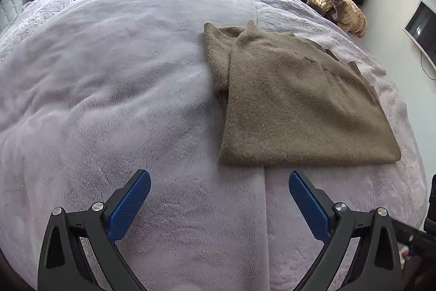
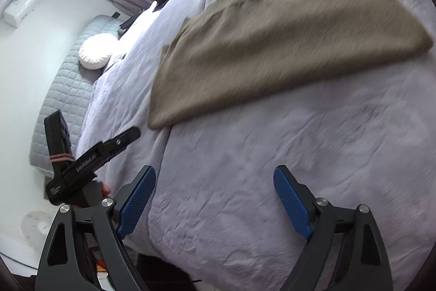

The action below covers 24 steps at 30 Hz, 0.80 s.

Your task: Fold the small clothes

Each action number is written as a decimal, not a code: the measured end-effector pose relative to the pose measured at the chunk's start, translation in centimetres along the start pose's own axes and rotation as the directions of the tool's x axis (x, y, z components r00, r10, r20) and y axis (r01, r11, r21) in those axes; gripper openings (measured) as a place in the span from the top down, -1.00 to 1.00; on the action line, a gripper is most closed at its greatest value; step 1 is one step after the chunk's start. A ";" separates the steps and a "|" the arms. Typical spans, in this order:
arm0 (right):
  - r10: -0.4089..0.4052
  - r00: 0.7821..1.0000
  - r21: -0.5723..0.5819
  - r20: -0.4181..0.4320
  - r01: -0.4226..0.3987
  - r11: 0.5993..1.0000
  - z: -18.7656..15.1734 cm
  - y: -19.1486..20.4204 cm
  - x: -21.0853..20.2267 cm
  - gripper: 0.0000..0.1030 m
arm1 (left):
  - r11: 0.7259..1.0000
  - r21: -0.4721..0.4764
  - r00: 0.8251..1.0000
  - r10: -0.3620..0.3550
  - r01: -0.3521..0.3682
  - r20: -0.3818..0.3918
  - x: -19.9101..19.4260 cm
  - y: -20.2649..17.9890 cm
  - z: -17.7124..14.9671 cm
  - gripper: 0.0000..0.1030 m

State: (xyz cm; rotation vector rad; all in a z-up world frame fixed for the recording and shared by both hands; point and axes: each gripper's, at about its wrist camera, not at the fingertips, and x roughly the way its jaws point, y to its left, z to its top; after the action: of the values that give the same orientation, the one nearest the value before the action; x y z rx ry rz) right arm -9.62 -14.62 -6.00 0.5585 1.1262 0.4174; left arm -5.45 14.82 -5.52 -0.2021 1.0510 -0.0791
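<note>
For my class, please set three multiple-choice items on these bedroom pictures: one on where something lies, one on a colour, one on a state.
1. Where does the sweater lie?
A. on the bed's blanket
B. on the floor
C. on a hanger

2. What colour are the gripper pads?
A. red
B. blue
C. white

3. How is the left gripper?
A. shut on the sweater
B. shut, empty
C. open, empty

Answers: 1 A, it rests flat on the lilac blanket; 2 B, the pads show blue; 3 C, the fingers stand apart over bare blanket.

A plain taupe-brown sweater (image 1: 294,100) lies on a pale lavender blanket (image 1: 109,100); the fingers (image 1: 130,206) carry blue pads.
</note>
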 end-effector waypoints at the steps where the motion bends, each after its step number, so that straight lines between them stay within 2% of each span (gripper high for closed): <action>1: -0.004 1.000 -0.002 -0.011 0.004 1.000 -0.3 0.1 0.3 -0.76 | 1.000 0.000 1.000 0.001 -0.001 0.000 0.0 0.1 -0.2 -0.97; 11: -0.007 1.000 0.020 0.008 0.007 1.000 -0.5 0.5 0.5 -0.76 | 0.997 -0.050 0.998 -0.055 0.055 0.005 0.0 2.1 -2.3 -0.97; 14: 0.055 0.998 0.040 0.027 -0.056 0.998 0.5 0.7 0.3 -0.76 | 0.995 -0.070 0.997 -0.073 0.074 0.008 0.0 2.7 -2.6 -0.97; 18: 0.152 0.987 0.073 0.050 -0.156 0.985 3.3 1.9 2.0 -0.76 | 0.992 -0.087 0.996 -0.087 0.089 0.030 -0.5 3.1 -2.5 -0.97; 22: 0.253 0.967 0.151 0.015 -0.252 0.956 5.3 3.2 6.5 -0.76 | 0.991 -0.100 0.995 -0.088 0.093 0.052 -1.2 3.6 -2.2 -0.97; 24: 0.271 0.963 0.180 -0.001 -0.266 0.947 5.9 3.5 8.8 -0.76 | 0.990 -0.107 0.994 -0.087 0.093 0.060 -1.6 4.0 -2.2 -0.97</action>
State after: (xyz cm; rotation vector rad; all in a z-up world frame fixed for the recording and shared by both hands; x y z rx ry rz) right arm -0.95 -8.03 -8.38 0.8729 1.1220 0.5628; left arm -8.32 18.73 -6.03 -0.3500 0.9919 -0.0970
